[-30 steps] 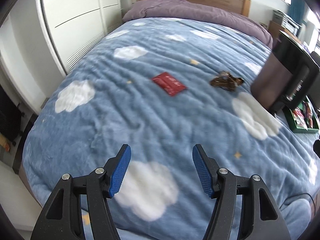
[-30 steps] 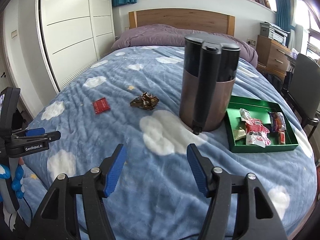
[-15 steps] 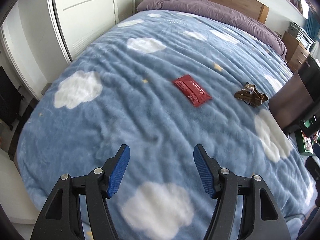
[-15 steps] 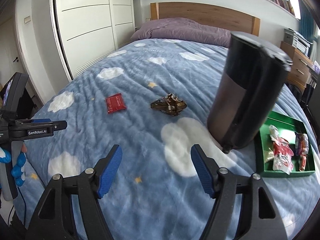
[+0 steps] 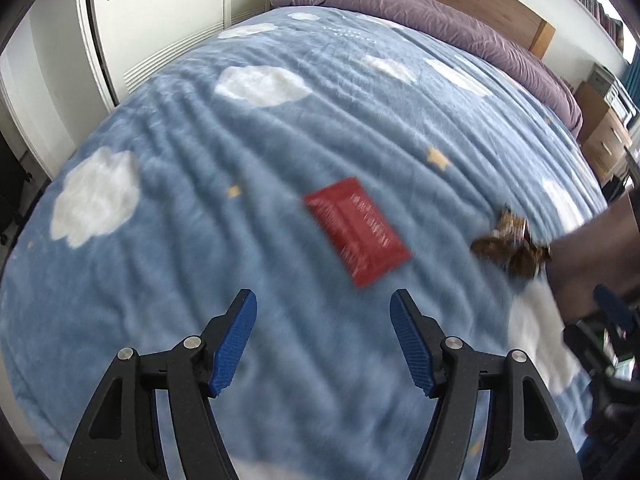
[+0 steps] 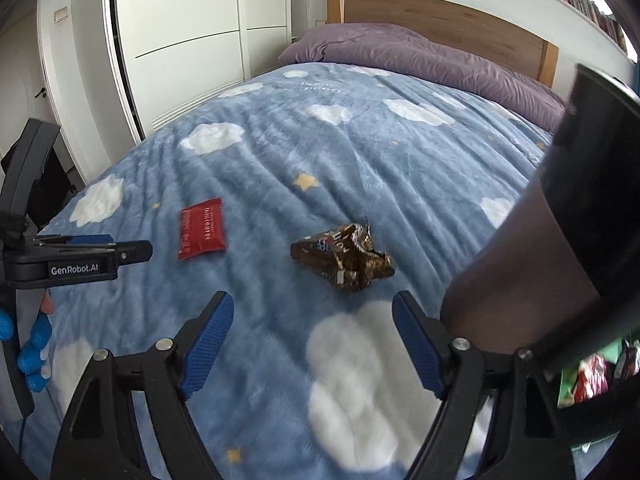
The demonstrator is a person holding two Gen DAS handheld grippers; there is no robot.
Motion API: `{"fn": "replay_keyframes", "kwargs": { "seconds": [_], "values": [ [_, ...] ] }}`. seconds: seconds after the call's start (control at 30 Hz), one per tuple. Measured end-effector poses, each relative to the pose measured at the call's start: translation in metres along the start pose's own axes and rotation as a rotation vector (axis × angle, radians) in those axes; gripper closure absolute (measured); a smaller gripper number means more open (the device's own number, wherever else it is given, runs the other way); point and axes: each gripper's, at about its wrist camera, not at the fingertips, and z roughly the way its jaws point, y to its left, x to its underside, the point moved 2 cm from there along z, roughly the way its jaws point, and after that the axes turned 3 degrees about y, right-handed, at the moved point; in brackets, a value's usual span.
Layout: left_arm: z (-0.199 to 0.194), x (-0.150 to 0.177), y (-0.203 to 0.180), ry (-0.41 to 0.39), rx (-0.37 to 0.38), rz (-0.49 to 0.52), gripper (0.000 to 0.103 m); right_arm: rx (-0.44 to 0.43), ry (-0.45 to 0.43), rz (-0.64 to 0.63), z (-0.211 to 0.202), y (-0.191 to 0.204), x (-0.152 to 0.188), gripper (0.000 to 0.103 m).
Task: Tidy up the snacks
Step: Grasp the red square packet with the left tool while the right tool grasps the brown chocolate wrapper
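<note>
A flat red snack packet (image 5: 356, 232) lies on the blue cloud blanket (image 5: 248, 168), just ahead of my left gripper (image 5: 323, 296). Its jaws are opening and nothing is between them. A crumpled brown wrapper (image 5: 512, 248) lies to the right of the red packet. In the right wrist view the same brown wrapper (image 6: 344, 258) sits just ahead of my right gripper (image 6: 313, 298), which is open and holds nothing. The red packet (image 6: 201, 228) lies further left, with the left gripper (image 6: 132, 250) beside it. A green tray (image 6: 566, 380) with several snacks shows at the lower right.
A tall dark brown cylinder (image 6: 540, 260) stands on the bed right of the brown wrapper, between it and the tray. Purple pillows (image 6: 400, 50) and a wooden headboard (image 6: 440, 12) are at the far end. White wardrobe doors (image 6: 192, 40) line the left side. A blue-gloved hand (image 6: 32, 344) holds the left gripper.
Both grippers have moved forward and down toward the snacks. The red packet and brown wrapper are now larger and closer to the fingertips. The tray has slid to the right edge.
</note>
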Motion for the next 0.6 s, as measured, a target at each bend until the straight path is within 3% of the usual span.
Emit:
{"fn": "replay_keyframes", "kwargs": {
  "seconds": [0.2,0.6],
  "values": [
    [0.03,-0.023,-0.013,0.013,0.012,-0.037,0.04,0.011,0.028,-0.022,0.034,-0.008,-0.017,0.0],
    [0.077,-0.031,-0.012,0.066,0.02,-0.13,0.037,0.039,0.118,-0.037,0.098,-0.018,-0.035,0.0]
  ]
}}
